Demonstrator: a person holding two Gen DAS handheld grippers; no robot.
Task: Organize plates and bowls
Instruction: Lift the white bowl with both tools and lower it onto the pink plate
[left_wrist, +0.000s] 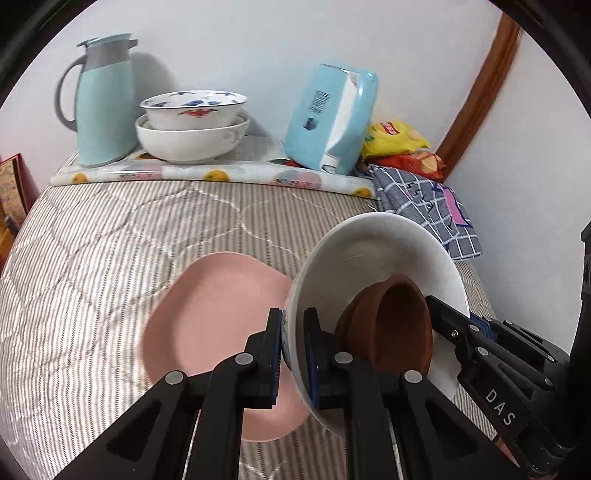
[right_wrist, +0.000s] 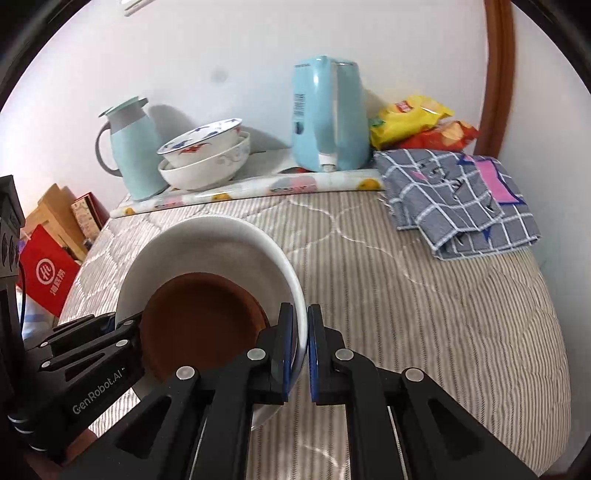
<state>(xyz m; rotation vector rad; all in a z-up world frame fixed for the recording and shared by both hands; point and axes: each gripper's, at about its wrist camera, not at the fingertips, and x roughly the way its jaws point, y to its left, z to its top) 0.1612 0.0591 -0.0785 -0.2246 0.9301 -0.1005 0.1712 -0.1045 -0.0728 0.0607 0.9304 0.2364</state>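
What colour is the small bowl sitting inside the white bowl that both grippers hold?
Reddish brown; the small bowl shows best in the right wrist view.

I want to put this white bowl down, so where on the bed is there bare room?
The striped quilt is bare right of the white bowl, up to the checked cloth. It is also bare between the pink plate and the fruit-print mat. The mat is crowded: thermos jug, stacked bowls, blue kettle.

Both grippers clamp one white bowl (left_wrist: 373, 266).
Left gripper (left_wrist: 293, 354) pinches its near rim (brown bowl (left_wrist: 395, 325) inside), above the pink plate (left_wrist: 218, 317); right gripper (left_wrist: 443, 321) opposite.
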